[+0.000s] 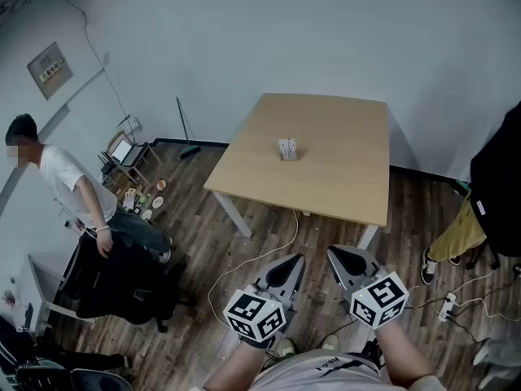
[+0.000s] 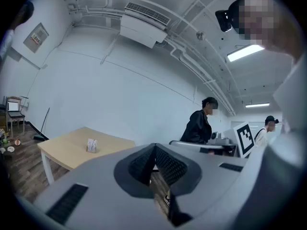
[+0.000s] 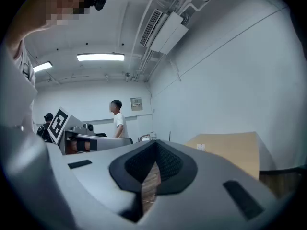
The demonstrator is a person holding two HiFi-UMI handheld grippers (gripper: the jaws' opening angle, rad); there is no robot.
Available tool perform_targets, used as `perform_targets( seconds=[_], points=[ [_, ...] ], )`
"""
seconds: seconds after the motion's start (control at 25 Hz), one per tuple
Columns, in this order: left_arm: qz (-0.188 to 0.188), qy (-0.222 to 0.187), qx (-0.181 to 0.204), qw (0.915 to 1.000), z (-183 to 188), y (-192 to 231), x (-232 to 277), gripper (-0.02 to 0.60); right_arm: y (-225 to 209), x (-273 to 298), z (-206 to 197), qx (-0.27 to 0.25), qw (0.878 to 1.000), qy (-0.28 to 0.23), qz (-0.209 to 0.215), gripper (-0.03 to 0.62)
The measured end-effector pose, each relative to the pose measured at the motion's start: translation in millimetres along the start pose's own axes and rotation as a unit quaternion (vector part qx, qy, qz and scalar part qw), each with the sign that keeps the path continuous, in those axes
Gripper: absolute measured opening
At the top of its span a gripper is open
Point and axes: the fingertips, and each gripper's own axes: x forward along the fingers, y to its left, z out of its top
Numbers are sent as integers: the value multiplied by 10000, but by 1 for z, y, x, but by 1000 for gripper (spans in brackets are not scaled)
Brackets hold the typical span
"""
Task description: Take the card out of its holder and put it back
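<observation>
The pale wooden square table [image 1: 342, 169] stands well ahead of me. My left gripper [image 1: 291, 261] and right gripper [image 1: 338, 255] hang near my body, jaws closed tip to tip on nothing. The small white printed card [image 1: 288, 147] stands upright in its low holder [image 1: 288, 157] mid-table, face toward me. It is probably light, thin and bendy, so I'd pinch its top edge

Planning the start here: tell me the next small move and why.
Probably step forward and carry the right gripper toward the holder. It and the left gripper hang over the floor, short of the table, with jaws together and nothing between them. The card stands in the holder near the table's middle, out of reach.
</observation>
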Motion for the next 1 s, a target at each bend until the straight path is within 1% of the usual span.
perform_targets(
  seconds=[0.28, 0.52, 0.76, 1.0],
  points=[
    [-10, 34, 9, 10000, -5, -11, 4, 12, -2, -7, -3, 106, 9999, 17, 99, 12],
    [19, 114, -12, 9999, -14, -15, 5, 12, -5, -15, -5, 132, 9998, -75, 120, 12],
    [-26, 110, 40, 9999, -9, -18, 8, 12, -17, -23, 1, 272, 9992, -225, 184, 12],
    [57, 128, 131, 9998, -10, -15, 15, 12, -33, -24, 0, 405, 9985, -317, 209, 12]
  ],
)
